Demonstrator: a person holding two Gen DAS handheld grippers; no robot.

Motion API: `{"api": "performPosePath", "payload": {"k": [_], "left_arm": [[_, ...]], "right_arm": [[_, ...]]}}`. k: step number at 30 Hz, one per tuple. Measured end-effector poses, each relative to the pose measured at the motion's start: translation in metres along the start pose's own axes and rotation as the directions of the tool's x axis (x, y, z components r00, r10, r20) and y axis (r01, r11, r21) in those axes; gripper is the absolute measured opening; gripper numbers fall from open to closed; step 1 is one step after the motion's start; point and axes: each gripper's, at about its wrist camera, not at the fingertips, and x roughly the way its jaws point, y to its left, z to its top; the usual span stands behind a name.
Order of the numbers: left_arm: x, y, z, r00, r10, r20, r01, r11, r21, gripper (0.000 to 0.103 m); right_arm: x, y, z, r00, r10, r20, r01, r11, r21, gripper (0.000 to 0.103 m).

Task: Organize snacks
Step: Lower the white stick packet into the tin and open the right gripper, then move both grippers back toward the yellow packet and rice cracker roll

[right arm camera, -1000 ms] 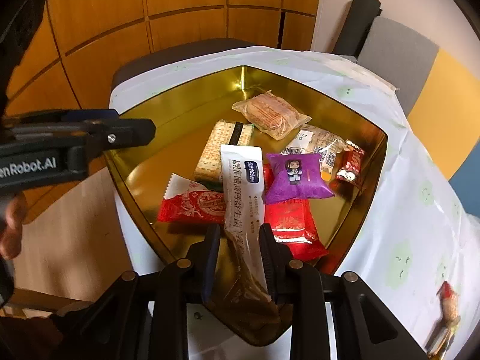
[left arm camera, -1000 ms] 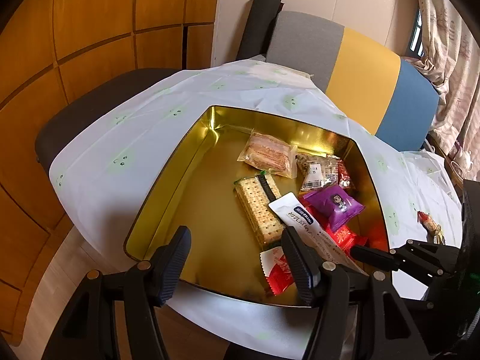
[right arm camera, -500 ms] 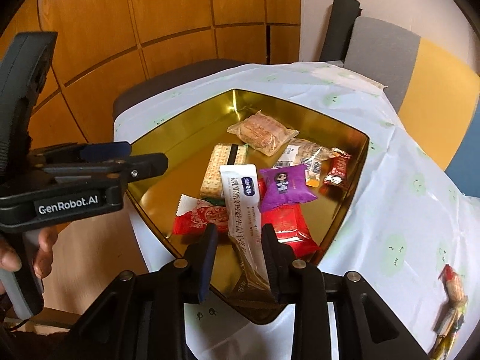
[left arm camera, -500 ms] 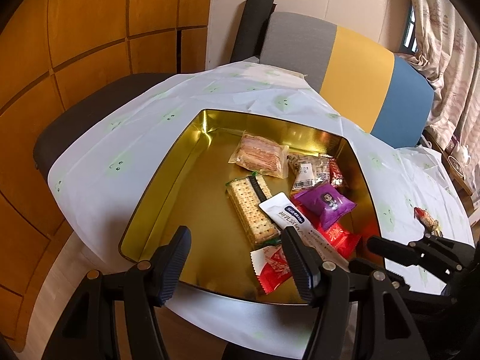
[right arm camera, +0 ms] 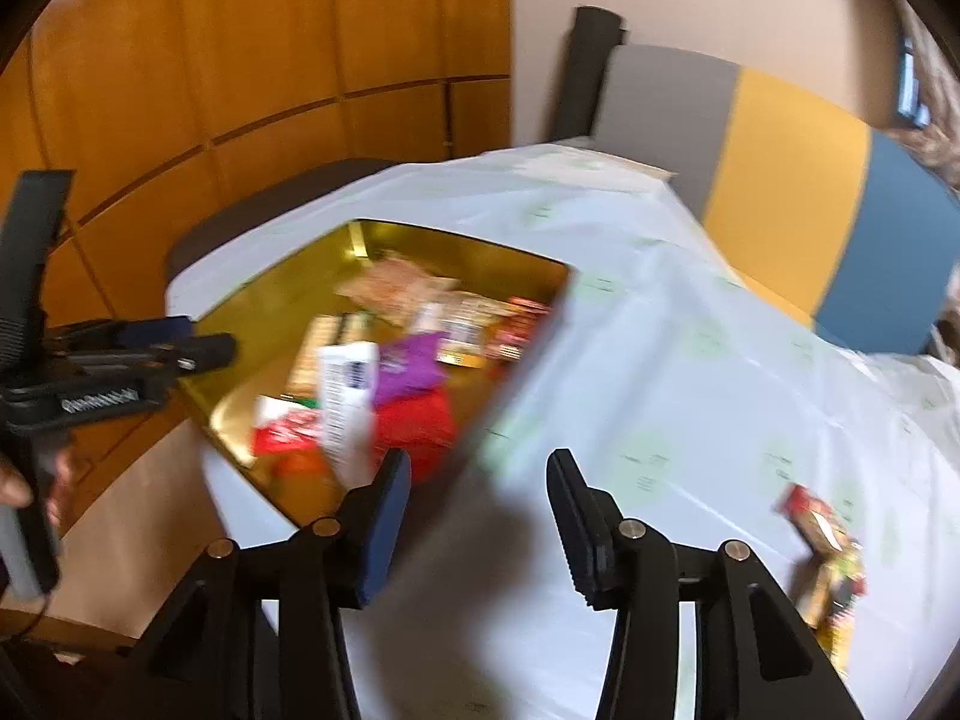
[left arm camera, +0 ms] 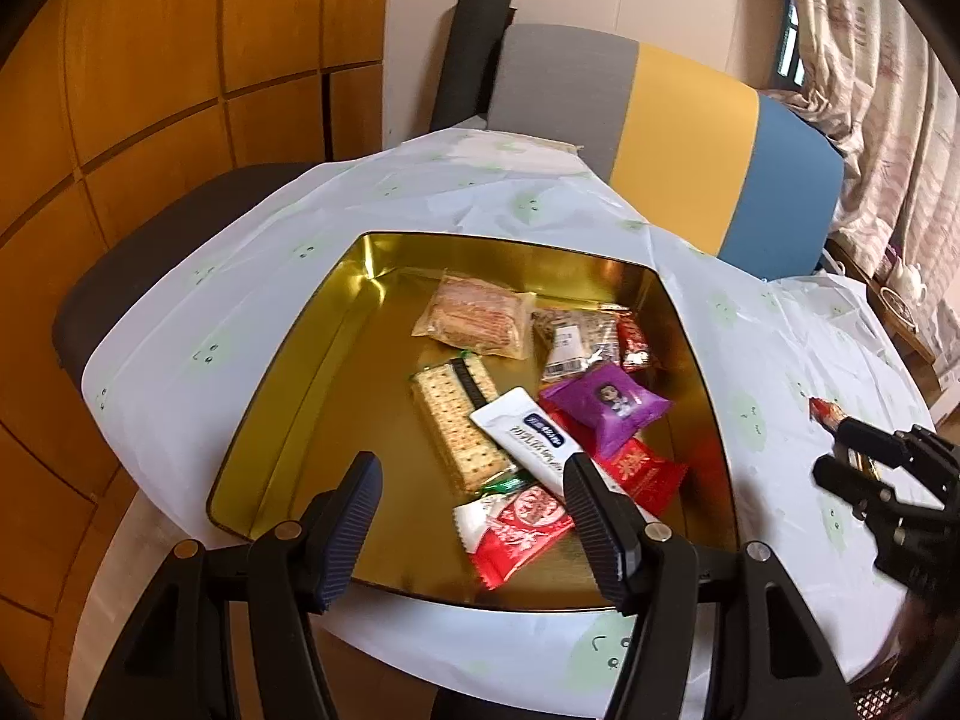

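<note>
A gold tin (left arm camera: 282,396) on the table holds several snack packets: a white packet with a blue label (left arm camera: 528,438), a purple one (left arm camera: 606,402), a cracker pack (left arm camera: 456,426), red ones (left arm camera: 516,528). The tin shows blurred in the right wrist view (right arm camera: 240,360), with the white packet (right arm camera: 345,402) lying in it. My left gripper (left arm camera: 468,516) is open and empty above the tin's near edge. My right gripper (right arm camera: 477,516) is open and empty over the tablecloth right of the tin. Loose snacks (right arm camera: 822,546) lie on the cloth at the right.
A white tablecloth (left arm camera: 540,204) covers the round table. A grey, yellow and blue chair back (left arm camera: 678,132) stands behind it. Wood panelling (left arm camera: 150,60) lines the left wall. Curtains (left arm camera: 888,60) hang at the right.
My right gripper has opened, let go of the white packet, which now lies in the tin, and swung right over the cloth. My left gripper has barely moved.
</note>
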Motion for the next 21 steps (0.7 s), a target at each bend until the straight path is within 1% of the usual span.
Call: {"api": "performPosePath", "payload": {"k": [5, 10, 13, 16, 21], "left_arm": [[-0.002, -0.013, 0.001, 1.000, -0.008, 0.003, 0.008, 0.999, 0.034, 0.064], [-0.004, -0.030, 0.003, 1.000, -0.021, 0.005, 0.021, 0.997, 0.077, 0.064], [-0.006, -0.043, 0.005, 1.000, -0.028, 0.008, 0.027, 0.994, 0.110, 0.064], [-0.007, -0.056, 0.006, 0.999, -0.039, 0.009, 0.038, 0.989, 0.140, 0.064], [-0.011, -0.082, 0.008, 0.998, -0.059, 0.013, 0.055, 0.976, 0.211, 0.064]], "right_arm": [[-0.014, -0.049, -0.016, 0.995, -0.098, -0.023, 0.099, 0.993, 0.058, 0.051], [-0.033, -0.101, -0.032, 0.979, -0.198, -0.043, 0.202, 0.973, 0.112, 0.054], [-0.045, -0.129, -0.040, 0.968, -0.246, -0.053, 0.251, 0.957, 0.145, 0.058], [-0.056, -0.162, -0.050, 0.953, -0.296, -0.067, 0.303, 0.933, 0.192, 0.061], [-0.069, -0.216, -0.065, 0.913, -0.394, -0.103, 0.407, 0.875, 0.262, 0.061]]}}
